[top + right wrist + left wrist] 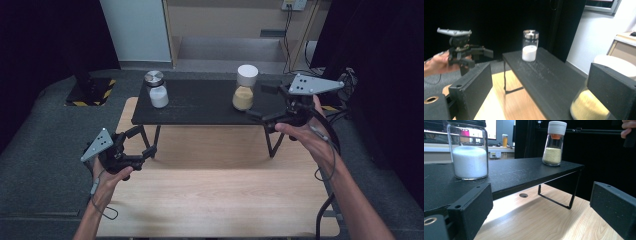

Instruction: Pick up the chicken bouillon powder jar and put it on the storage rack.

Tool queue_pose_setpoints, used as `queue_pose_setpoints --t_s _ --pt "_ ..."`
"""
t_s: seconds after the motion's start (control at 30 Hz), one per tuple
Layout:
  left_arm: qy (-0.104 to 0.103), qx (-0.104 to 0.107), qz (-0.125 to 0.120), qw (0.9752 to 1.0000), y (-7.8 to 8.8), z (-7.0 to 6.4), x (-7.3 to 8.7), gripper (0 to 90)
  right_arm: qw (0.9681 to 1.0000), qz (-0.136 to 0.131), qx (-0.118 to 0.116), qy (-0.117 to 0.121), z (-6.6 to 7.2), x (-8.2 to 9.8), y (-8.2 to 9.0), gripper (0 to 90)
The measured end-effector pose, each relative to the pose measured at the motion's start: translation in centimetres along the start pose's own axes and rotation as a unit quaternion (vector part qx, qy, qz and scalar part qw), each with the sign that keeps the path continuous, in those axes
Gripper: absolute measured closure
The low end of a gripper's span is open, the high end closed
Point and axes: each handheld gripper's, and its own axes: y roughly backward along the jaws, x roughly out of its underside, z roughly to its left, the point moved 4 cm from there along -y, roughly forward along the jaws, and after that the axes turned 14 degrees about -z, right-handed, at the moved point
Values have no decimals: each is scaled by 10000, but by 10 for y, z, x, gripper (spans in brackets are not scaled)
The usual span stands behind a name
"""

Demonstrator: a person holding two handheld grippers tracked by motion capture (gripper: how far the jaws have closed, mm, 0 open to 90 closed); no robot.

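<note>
Where the right gripper (264,111) is held with jaws open, empty, a glass shaker jar (244,93) of yellow grains stands at its ten o'clock on the black shelf (200,107); rigid, slippery, breakable, top-heavy, it is best gripped mid-body. The left gripper (141,144) is also held open.

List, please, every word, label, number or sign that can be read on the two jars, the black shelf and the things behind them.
None can be read.
Jar of white powder: no label visible.
Jar of yellow grains: no label visible.
Black shelf: no print.
Yellow and black hazard stripes on the floor: a warning pattern, no words.
Screen in the background of the left gripper view: too blurred to read.
</note>
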Motion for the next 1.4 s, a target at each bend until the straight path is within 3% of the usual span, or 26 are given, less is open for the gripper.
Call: queue_pose_setpoints --t_s 0.77,1.1,1.27,1.4 --pt "-54 34 68 10000 -2 -2 1 37 9981 49 -119 -604 20 107 19 54" --pt "-100 38 71 9999 -2 -3 2 37 9964 -160 97 -831 33 155 28 57" --pt "-129 46 86 9999 -2 -3 2 38 9976 -87 271 -639 42 168 30 57" --pt "-156 61 135 9998 -4 -5 3 38 9972 -113 393 -631 46 177 33 55"
